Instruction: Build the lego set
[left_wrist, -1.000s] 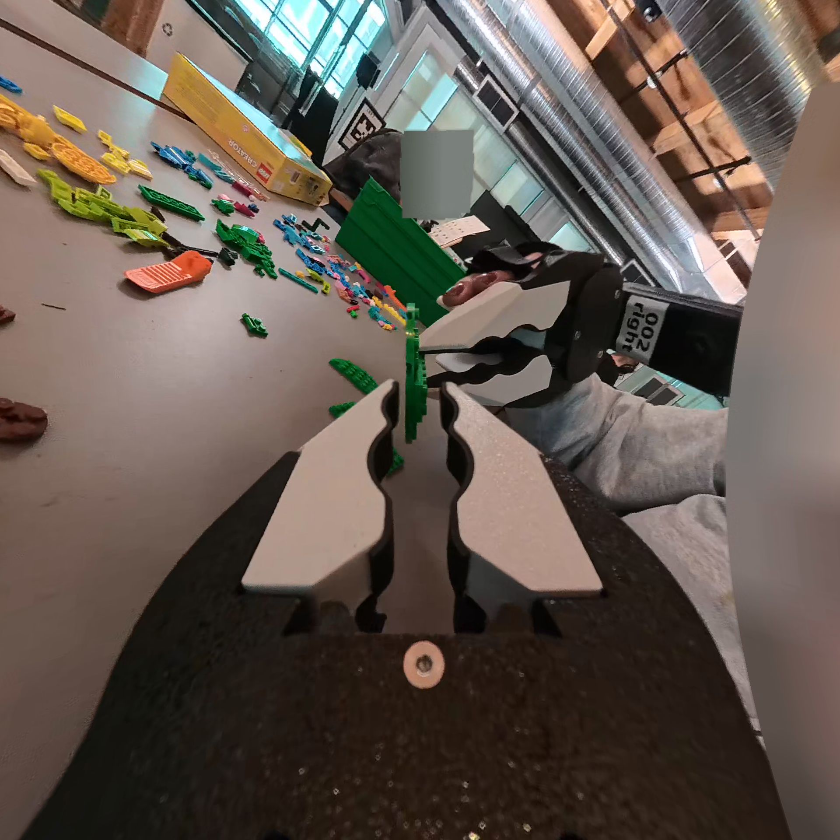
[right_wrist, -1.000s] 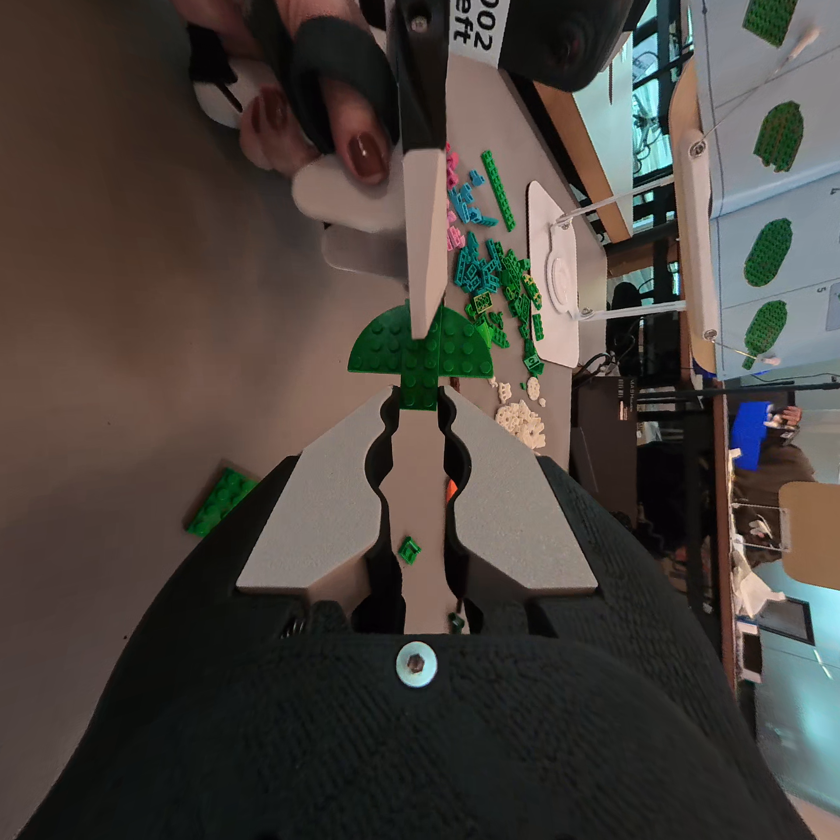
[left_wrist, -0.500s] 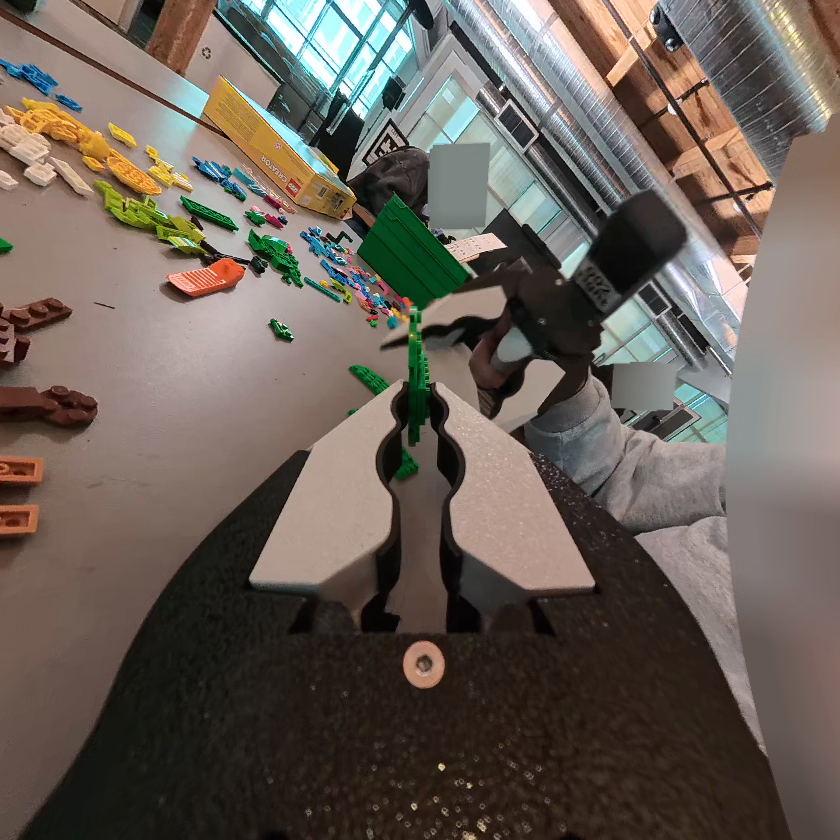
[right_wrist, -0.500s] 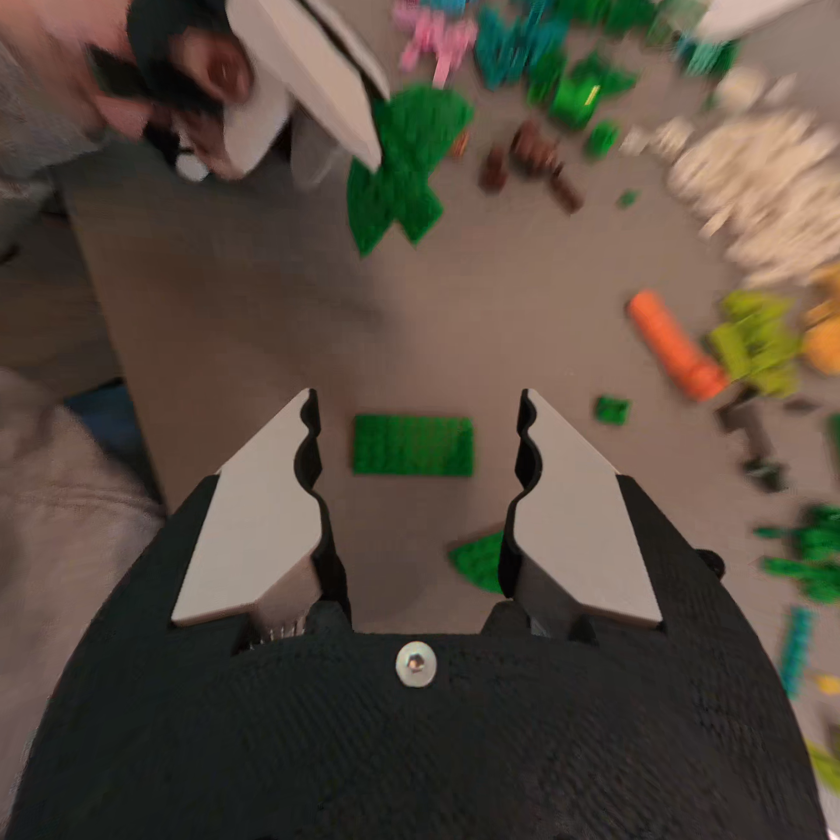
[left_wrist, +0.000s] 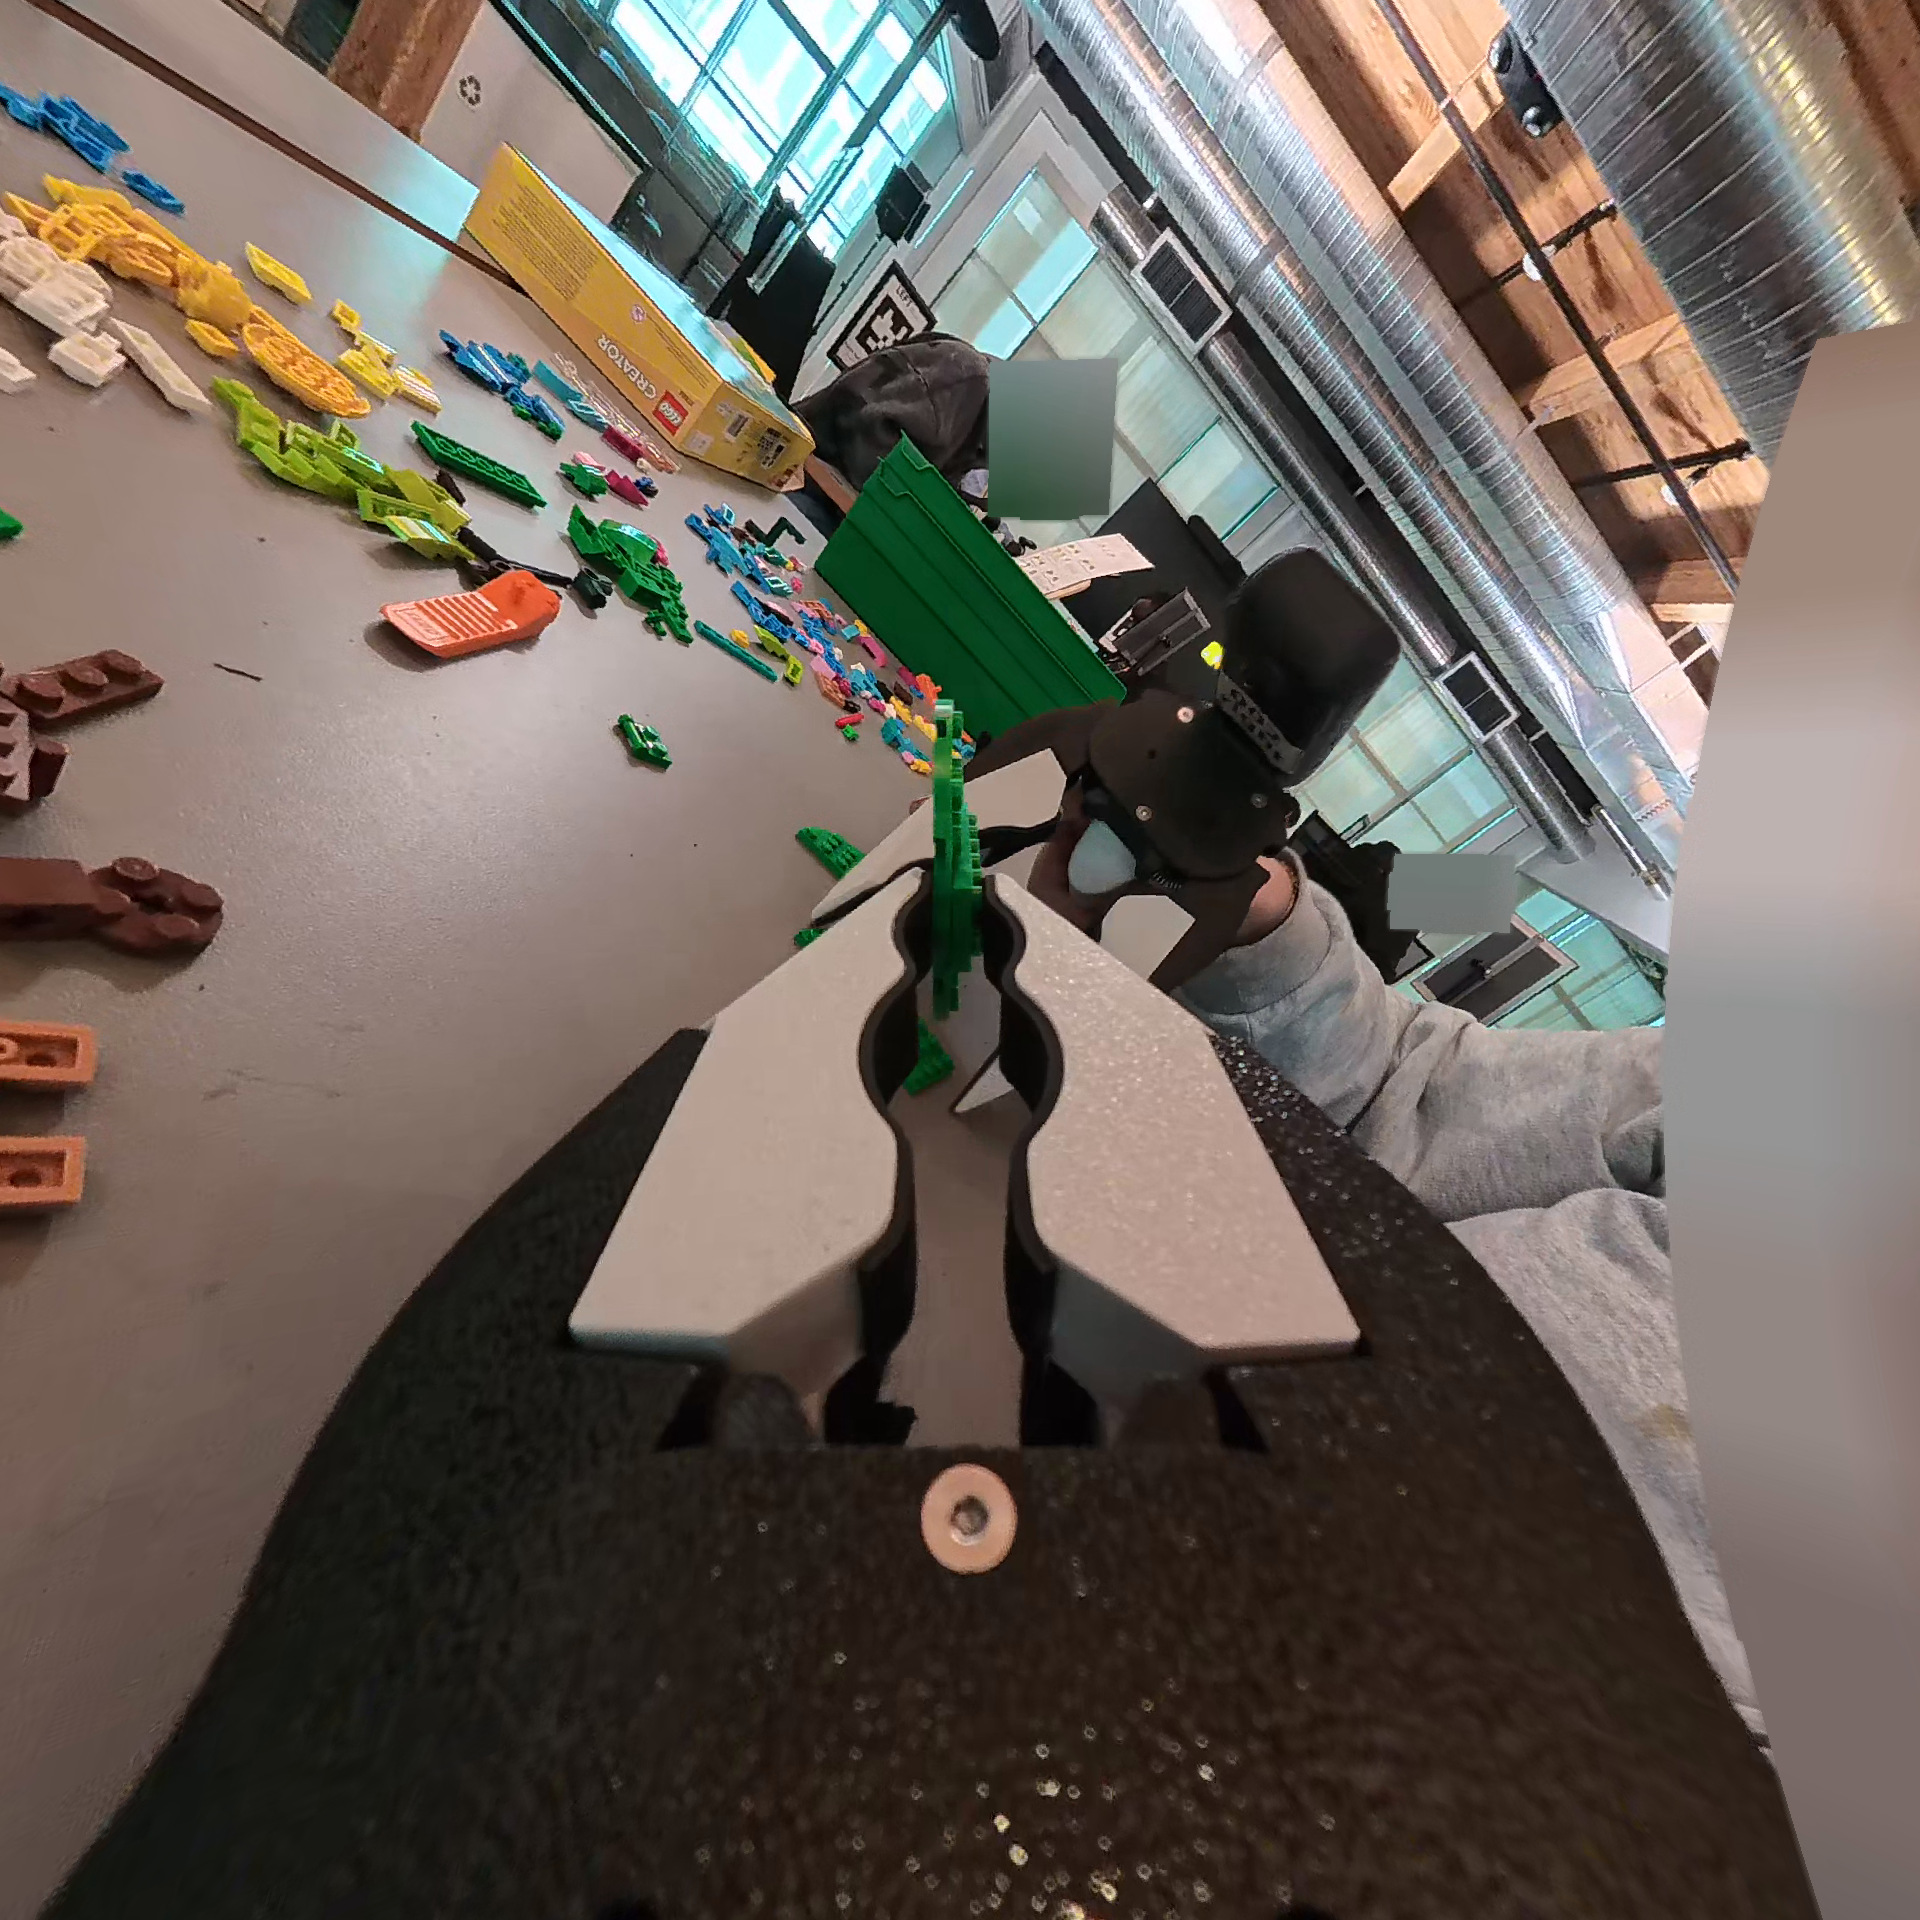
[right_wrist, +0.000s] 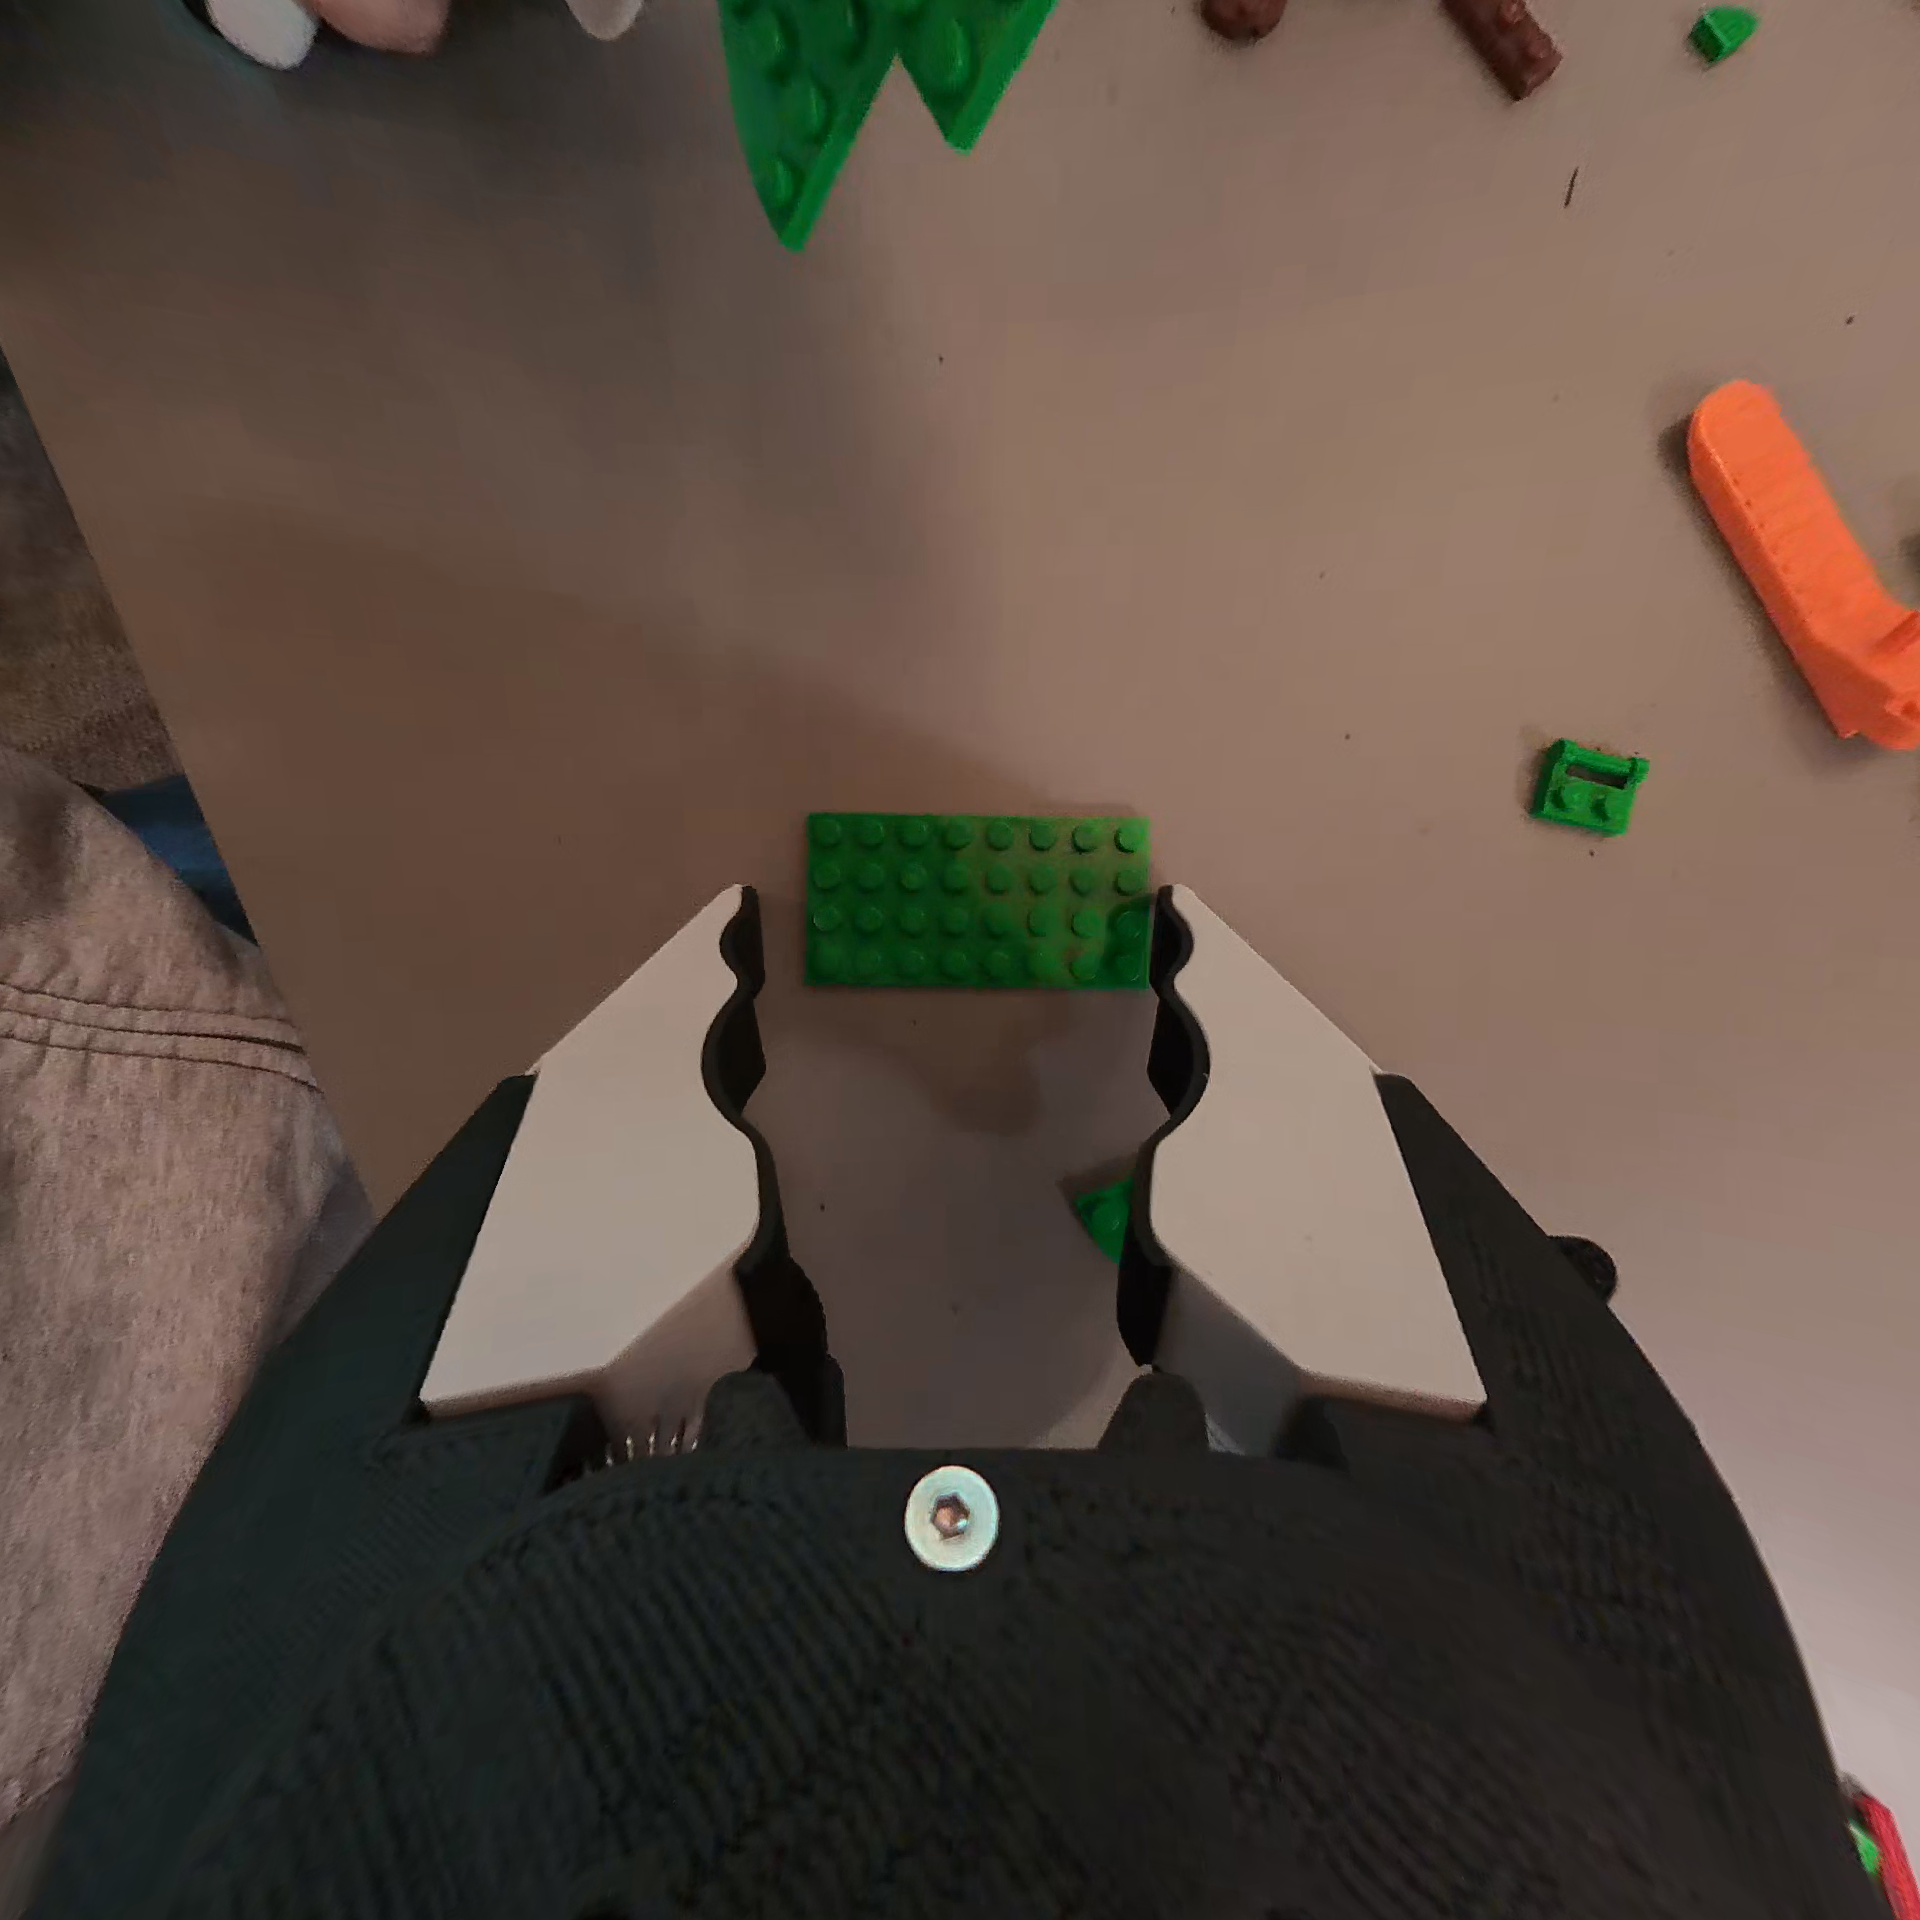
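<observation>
Clamped on a green plate assembly (left_wrist: 954, 883) held edge-on, our left gripper (left_wrist: 954, 899) should keep steady. Our right gripper (right_wrist: 954, 902) is spread wide over the flat green plate (right_wrist: 977, 900) at frame centre; we judge centring it best, since the right fingertip sits nearer the plate's edge.

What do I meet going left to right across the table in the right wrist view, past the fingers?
Grey sleeve → green studded plate → small green clip piece → orange piece.
</observation>
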